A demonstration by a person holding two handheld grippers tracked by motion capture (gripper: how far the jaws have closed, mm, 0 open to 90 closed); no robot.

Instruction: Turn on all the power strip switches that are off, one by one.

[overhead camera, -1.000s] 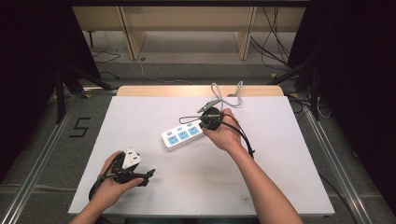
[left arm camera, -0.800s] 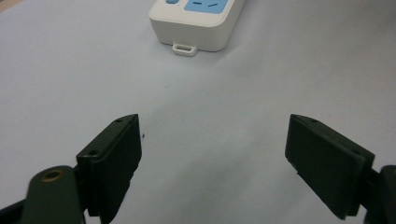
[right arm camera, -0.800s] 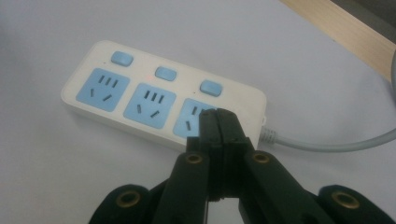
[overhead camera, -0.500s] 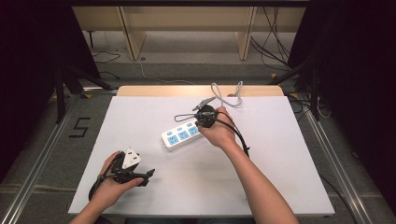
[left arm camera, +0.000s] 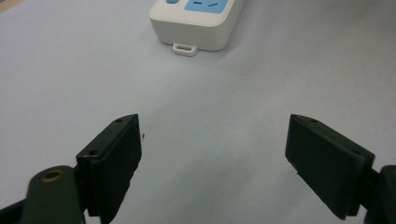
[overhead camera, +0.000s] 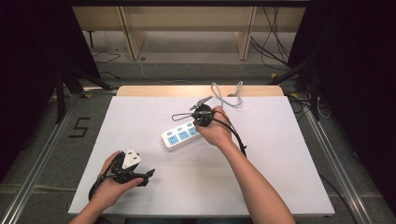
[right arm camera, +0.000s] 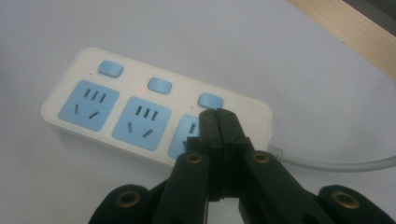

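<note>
Resting low at the near left of the desk (overhead camera: 280, 154), left gripper (overhead camera: 150, 175), fingers (left arm camera: 114, 154) spread wide with nothing between them, well apart from the work. Further right, near the middle of the desk, a white power strip (overhead camera: 181, 135) with three blue sockets, lying flat and slightly slanted, each socket paired with a small blue switch (right arm camera: 210, 100). Probably light, hard plastic: stiff, smooth, likely to skid on the bare surface if pushed sideways rather than straight down. Best held by the long side walls, or steadied at the plain end with the hanging tab (left arm camera: 186, 48); not by the cord (right arm camera: 336, 162), which is soft and would only drag it around. At the cord end, right gripper (right arm camera: 218, 114), fingers pressed together with nothing between, tips right at the third switch; touching or just short of it, hard to tell. Behind, a grey loop of cord (overhead camera: 227, 95) at the far edge.
</note>
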